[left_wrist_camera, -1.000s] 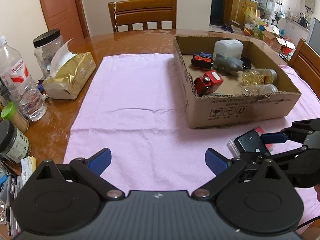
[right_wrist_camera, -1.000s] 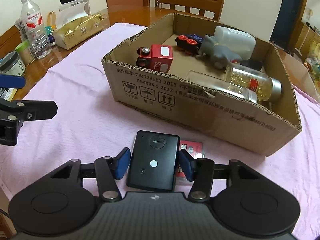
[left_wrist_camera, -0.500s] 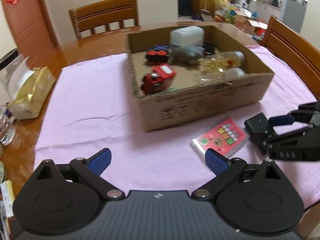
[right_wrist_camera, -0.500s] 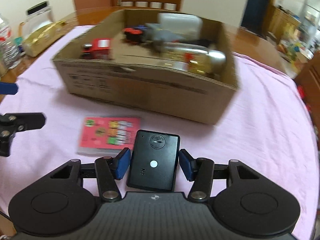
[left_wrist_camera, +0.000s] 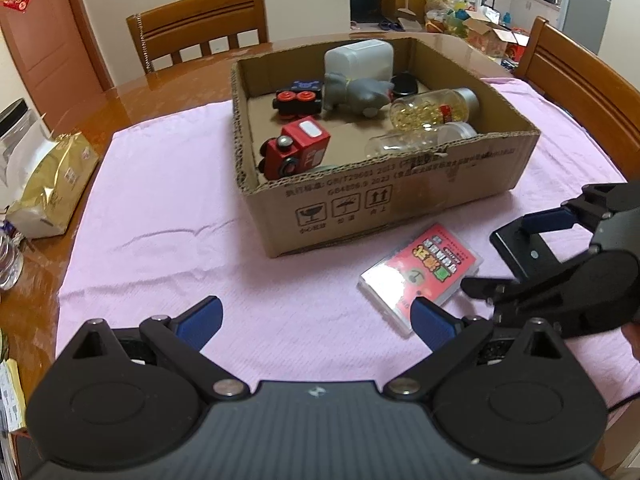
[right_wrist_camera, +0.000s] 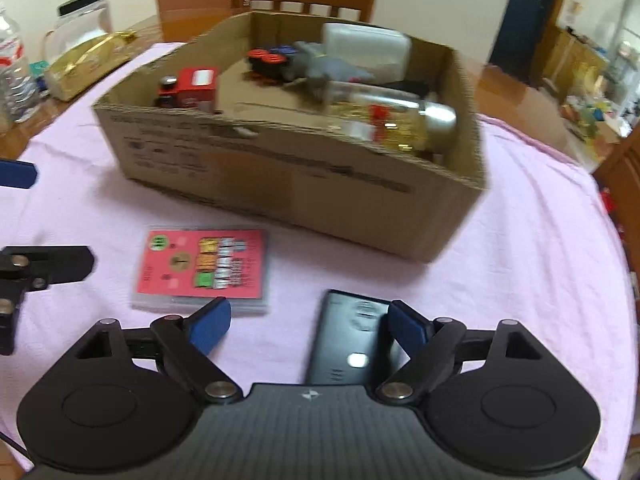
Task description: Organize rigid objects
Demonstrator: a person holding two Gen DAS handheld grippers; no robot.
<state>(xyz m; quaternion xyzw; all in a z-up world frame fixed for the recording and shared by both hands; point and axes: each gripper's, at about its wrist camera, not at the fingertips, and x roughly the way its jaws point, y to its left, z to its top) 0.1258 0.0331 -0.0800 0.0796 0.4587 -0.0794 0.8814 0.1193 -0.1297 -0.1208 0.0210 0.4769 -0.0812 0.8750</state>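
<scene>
The right gripper (right_wrist_camera: 308, 326) was opening, jaws apart, releasing the black device (right_wrist_camera: 352, 340) onto the cloth in front of the cardboard box (right_wrist_camera: 280, 168). The left gripper (left_wrist_camera: 316, 316) stood open and empty. The red card case (right_wrist_camera: 202, 268) lay before the box; the next move likely called for gripping it by its edges.

The right gripper (right_wrist_camera: 308, 326) jaws are opening; the black device (right_wrist_camera: 348, 344) lies between them, just right of the pink card pack (right_wrist_camera: 202, 266), near the cardboard box (right_wrist_camera: 288, 176).
</scene>
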